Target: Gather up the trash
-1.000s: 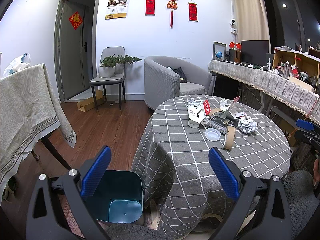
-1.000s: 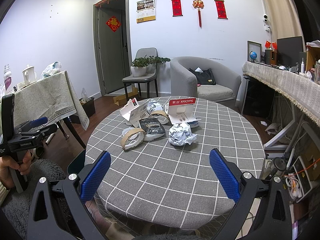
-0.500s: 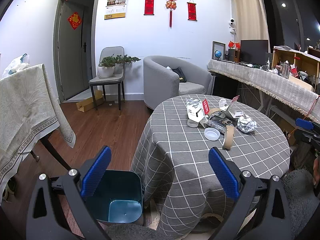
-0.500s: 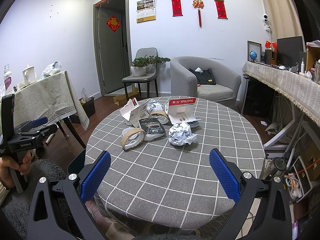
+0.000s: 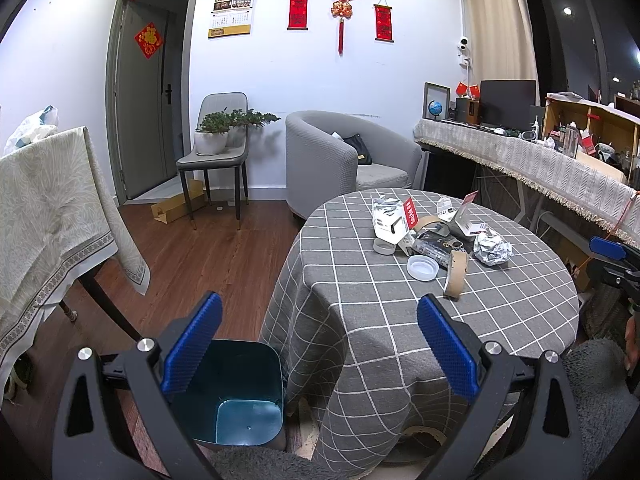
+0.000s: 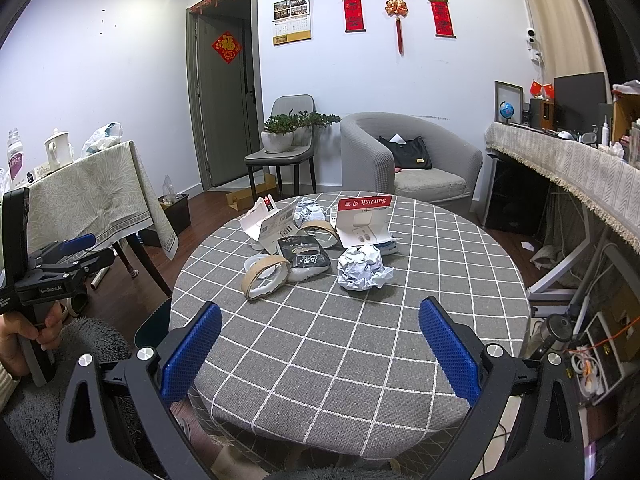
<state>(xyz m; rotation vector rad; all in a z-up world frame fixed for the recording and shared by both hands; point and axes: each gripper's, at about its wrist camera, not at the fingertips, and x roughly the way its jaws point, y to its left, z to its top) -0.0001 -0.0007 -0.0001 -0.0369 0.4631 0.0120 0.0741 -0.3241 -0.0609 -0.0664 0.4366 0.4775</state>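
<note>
Crumpled foil ball (image 6: 362, 268) lay ungrasped; both grippers, left (image 5: 318, 344) and right (image 6: 319, 346), were held spread. Approach was judged pending.

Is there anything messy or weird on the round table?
Yes. A heap of trash sits on the checked table: a crumpled paper ball, an empty cardboard tape ring standing on edge, a black packet and a torn-open SanDisk pack. The teal bin on the floor looks empty.

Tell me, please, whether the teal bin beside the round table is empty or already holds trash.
Empty: the left wrist view looks into the teal bin, showing only its bare bottom.
</note>
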